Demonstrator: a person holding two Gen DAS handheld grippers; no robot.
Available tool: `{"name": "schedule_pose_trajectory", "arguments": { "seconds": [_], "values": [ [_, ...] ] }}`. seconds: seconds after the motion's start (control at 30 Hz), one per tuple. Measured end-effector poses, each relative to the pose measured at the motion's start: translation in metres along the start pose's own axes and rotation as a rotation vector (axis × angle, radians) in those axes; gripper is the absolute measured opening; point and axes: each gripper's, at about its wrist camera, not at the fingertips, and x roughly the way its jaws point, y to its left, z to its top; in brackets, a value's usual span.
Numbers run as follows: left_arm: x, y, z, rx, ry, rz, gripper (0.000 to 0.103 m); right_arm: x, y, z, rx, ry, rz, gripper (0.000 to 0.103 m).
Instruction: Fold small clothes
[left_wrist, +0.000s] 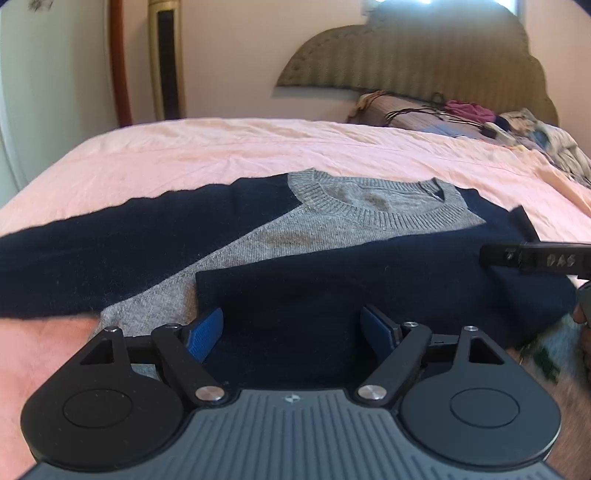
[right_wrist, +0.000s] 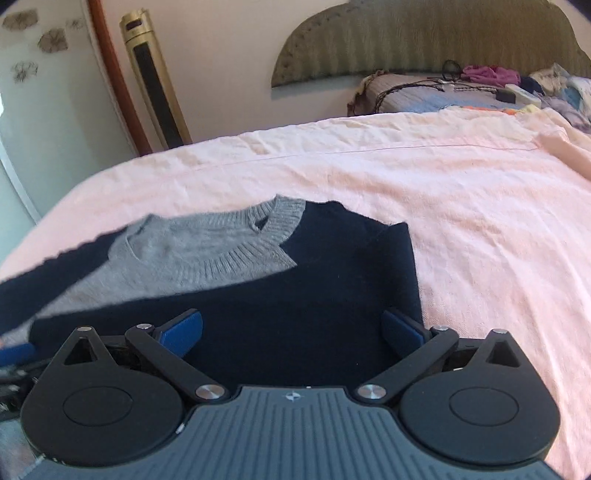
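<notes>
Lying flat on the wrinkled pink cotton bedsheet (left_wrist: 258, 147), the small grey and navy knitted sweater (left_wrist: 332, 229) has one navy sleeve folded across its grey chest, while the other sleeve stretches out to the left in the left wrist view. The left gripper (left_wrist: 291, 328) hovers over the folded navy sleeve with its jaws spread apart and released, the blue pads on either side of the dark fabric and nothing pinched between them. The right gripper (right_wrist: 291, 332) likewise stands wide and empty, its blue pads straddling the navy part of the sweater near the garment's right-hand edge, just beside bare sheet. In the left wrist view one black finger of the right gripper reaches in from the right border above the sleeve. Beyond the sweater the sheet runs clear to a scalloped olive-green padded headboard (left_wrist: 424, 55) against the wall. At the head of the bed lies a heap of mixed clothes and dark cables (right_wrist: 498, 85) on a striped cover, well apart from the sweater. A tall gold-coloured tower fan (right_wrist: 155, 81) stands by the wall beyond the bed's far edge, beside a reddish wooden door frame (left_wrist: 120, 62).
</notes>
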Motion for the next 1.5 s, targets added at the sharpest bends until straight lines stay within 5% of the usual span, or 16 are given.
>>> {"name": "schedule_pose_trajectory", "arguments": {
  "seconds": [0.13, 0.23, 0.3, 0.4, 0.53, 0.63, 0.7, 0.77, 0.83, 0.9, 1.07, 1.17, 1.27, 1.4, 1.5],
  "values": [
    [-0.004, 0.007, 0.001, -0.014, -0.009, 0.013, 0.083, 0.003, 0.002, -0.010, -0.047, -0.024, -0.012, 0.103],
    [-0.027, 0.032, -0.004, -0.121, -0.049, 0.005, 0.082, 0.004, 0.009, -0.008, -0.089, -0.012, -0.042, 0.103],
    [-0.051, 0.071, -0.011, -0.252, -0.117, -0.019, 0.082, 0.003, 0.011, -0.009, -0.102, -0.011, -0.051, 0.103],
    [-0.079, 0.157, -0.022, -0.519, -0.204, 0.075, 0.083, 0.001, 0.008, -0.008, -0.087, -0.018, -0.037, 0.103],
    [-0.087, 0.283, -0.038, -0.928, -0.219, 0.179, 0.083, 0.001, 0.009, -0.007, -0.085, -0.019, -0.036, 0.103],
    [-0.081, 0.349, -0.055, -1.171, -0.234, 0.137, 0.082, 0.001, 0.010, -0.008, -0.084, -0.021, -0.039, 0.103],
    [-0.077, 0.366, -0.055, -1.215, -0.270, 0.117, 0.082, 0.001, 0.009, -0.008, -0.079, -0.025, -0.037, 0.103],
    [-0.068, 0.374, -0.047, -1.194, -0.272, 0.141, 0.082, 0.000, 0.008, -0.008, -0.068, -0.029, -0.030, 0.103],
    [-0.059, 0.369, -0.034, -1.127, -0.263, 0.216, 0.067, -0.001, 0.007, -0.008, -0.063, -0.030, -0.026, 0.103],
    [-0.044, 0.363, -0.020, -1.022, -0.188, 0.349, 0.016, -0.001, 0.006, -0.008, -0.061, -0.031, -0.024, 0.103],
    [-0.049, 0.330, 0.003, -0.839, -0.221, 0.452, 0.006, -0.003, 0.002, -0.008, -0.034, -0.041, -0.003, 0.103],
    [-0.064, 0.272, 0.031, -0.631, -0.320, 0.345, 0.005, -0.003, 0.001, -0.008, -0.025, -0.044, 0.004, 0.103],
    [-0.066, 0.167, 0.053, -0.315, -0.361, 0.161, 0.006, -0.004, 0.000, -0.008, -0.021, -0.046, 0.008, 0.103],
    [-0.039, 0.037, 0.046, 0.005, -0.152, -0.141, 0.007, -0.005, -0.002, -0.008, -0.007, -0.051, 0.018, 0.103],
    [-0.017, -0.016, 0.022, 0.144, 0.024, -0.156, 0.014, -0.006, -0.005, -0.008, 0.009, -0.056, 0.030, 0.103]
  ]
}}
